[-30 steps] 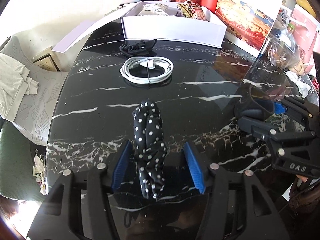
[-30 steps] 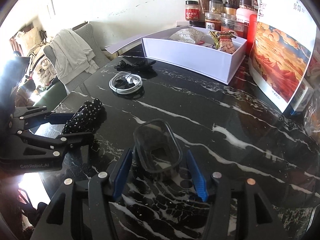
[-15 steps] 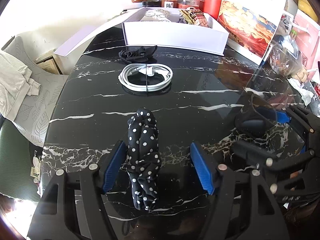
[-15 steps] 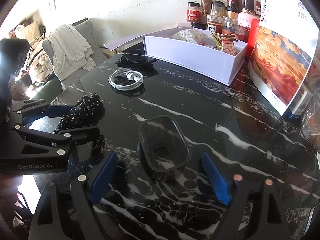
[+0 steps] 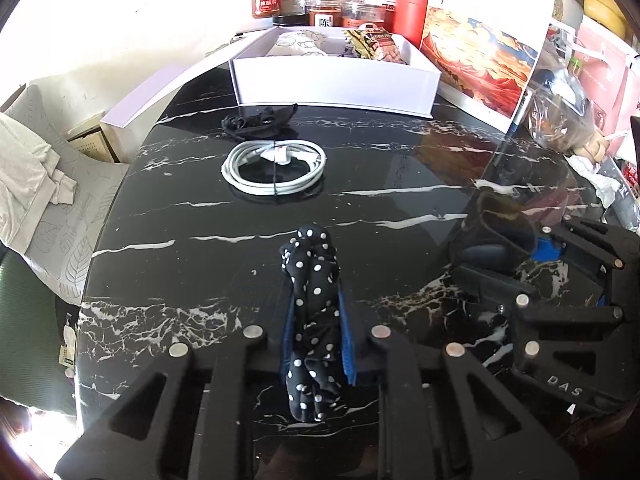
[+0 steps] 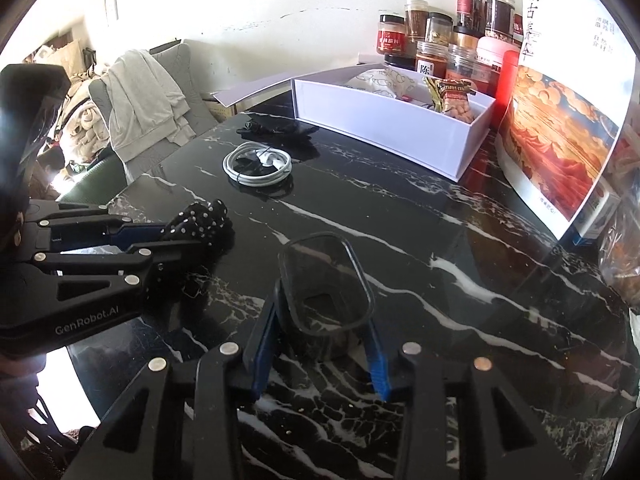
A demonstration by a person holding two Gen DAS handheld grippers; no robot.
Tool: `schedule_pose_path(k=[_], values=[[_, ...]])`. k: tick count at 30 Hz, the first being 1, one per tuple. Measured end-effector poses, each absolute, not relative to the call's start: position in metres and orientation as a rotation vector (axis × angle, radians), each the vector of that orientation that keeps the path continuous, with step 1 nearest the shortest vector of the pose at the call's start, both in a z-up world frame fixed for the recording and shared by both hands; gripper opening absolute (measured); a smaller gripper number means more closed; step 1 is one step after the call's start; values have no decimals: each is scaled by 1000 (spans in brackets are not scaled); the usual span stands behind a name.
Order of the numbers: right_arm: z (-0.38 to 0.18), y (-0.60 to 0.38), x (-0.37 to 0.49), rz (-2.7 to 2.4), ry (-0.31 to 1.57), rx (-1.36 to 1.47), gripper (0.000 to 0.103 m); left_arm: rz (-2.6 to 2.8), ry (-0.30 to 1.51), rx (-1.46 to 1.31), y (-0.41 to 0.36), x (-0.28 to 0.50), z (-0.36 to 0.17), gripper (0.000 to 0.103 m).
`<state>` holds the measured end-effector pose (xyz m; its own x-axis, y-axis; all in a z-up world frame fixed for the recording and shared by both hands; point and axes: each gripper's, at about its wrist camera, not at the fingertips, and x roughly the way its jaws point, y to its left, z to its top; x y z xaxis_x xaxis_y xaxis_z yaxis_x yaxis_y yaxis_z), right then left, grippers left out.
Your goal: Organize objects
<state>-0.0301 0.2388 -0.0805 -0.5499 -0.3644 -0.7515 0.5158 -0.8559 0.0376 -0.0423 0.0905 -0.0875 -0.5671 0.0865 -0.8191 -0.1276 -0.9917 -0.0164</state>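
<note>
Leftmost, beside the bench (image 5: 400,168), a chair (image 5: 44,216) carries pale folded cloth. On the black marble top itself, the left tool (image 5: 316,332) has just closed its blue pads on the polka-dot fabric bundle (image 5: 314,304) – a knotted roll whose long axis runs straight along the tool's fingers, away from the camera, so that the far knot protrudes beyond the fingertips while the near end lies between the arms. Farther off along the same line rest a coiled white cable (image 5: 274,168) and, just behind it, a small black tangle (image 5: 256,120) (whether cord or cloth cannot be told). Behind these stands the open white box (image 5: 336,84), already holding a pale pouch and a snack packet (image 5: 376,42); jars (image 5: 320,0) line the wall beyond it. To the right, the right tool (image 6: 326,344) has likewise just closed, its pads pressing the two long sides of a small dark clear-walled container (image 6: 326,292) that stands upright and open-mouthed on the marble. A large printed poster (image 6: 560,120) leans at the far right.

Key relation – the box lies ahead of both tools, beyond the cable, with its long wall set crosswise to their pointing lines. The two grips sit well apart, side by side; the right tool appears to have the clearer path to the box, since cable and tangle lie in the left tool's line.
</note>
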Motion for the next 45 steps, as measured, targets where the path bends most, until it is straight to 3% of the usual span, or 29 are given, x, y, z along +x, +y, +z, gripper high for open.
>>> schedule_pose_path(k=[14,45], values=[[-71,251,-28,-2345,157,1123,39,2637,85,-1382,99,-43,-71,17],[0,274,-22,-2429,268,1047,39,2623,199,-1220,141,-45,0,17]])
